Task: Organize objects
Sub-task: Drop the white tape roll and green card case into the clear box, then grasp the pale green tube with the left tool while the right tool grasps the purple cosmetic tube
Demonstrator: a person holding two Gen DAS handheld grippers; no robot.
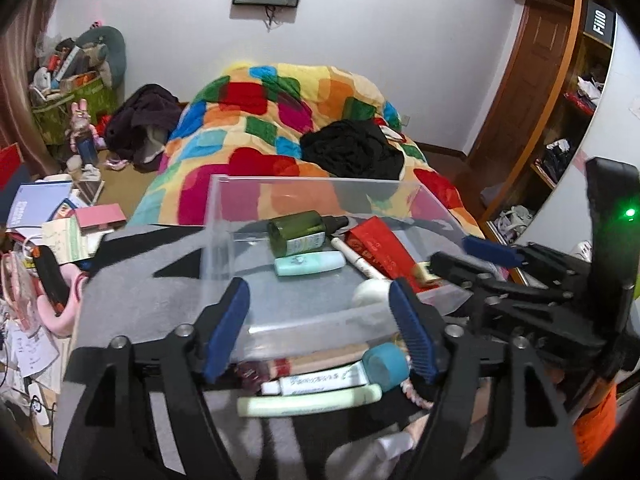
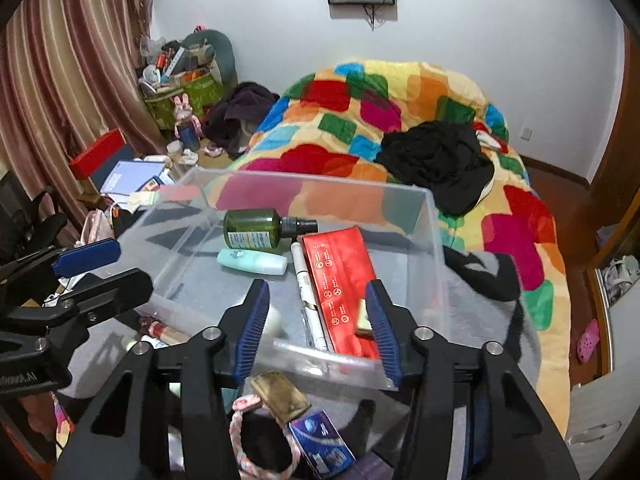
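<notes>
Clear rigid plastic bin (image 2: 434, 216), open-topped, standing on a grey cloth-covered surface (image 1: 132, 304) at the foot of a bed with a multicoloured patchwork blanket (image 2: 400, 92). Judged light but stiff, with slick walls; best taken by the rim, not the flat sides.

Contents of bin, counted:
- One dark green round bottle with black pump head (image 2: 256, 228), lying on its side. Probably hard and smooth, apt to roll; grip across the body.
- One mint-green short tube (image 2: 252, 261), lying just beside the bottle. Likely soft, light; grip mid-body.
- One white slim pen-shaped stick (image 2: 302, 276), touching the long edge of the carton. Narrow, light; grip across the shaft.
- One red flat rectangular carton (image 2: 340, 280). Stiff card, light; grip across the short width.
- One small tan block (image 2: 363, 322), resting on the near end of the carton.
- One white rounded item (image 1: 372, 292), partly hidden; type not determinable.

Outside the bin, at the near wall:
- One pale green long tube (image 1: 308, 400) and one white printed tube with teal cap (image 1: 340, 376). Soft, squeezable; grip lightly.
- One pink-and-white braided loop (image 2: 248, 432). Limp; pinch one strand.
- One blue small printed box (image 2: 324, 444).
- One olive-gold flat pouch (image 2: 280, 396).

Left hand-held gripper (image 1: 320, 328): jaws spread fairly wide, nothing between the pads. Right hand-held gripper (image 2: 316, 328): jaws moderately apart, likewise empty. Both hover over the bin's near rim.
</notes>
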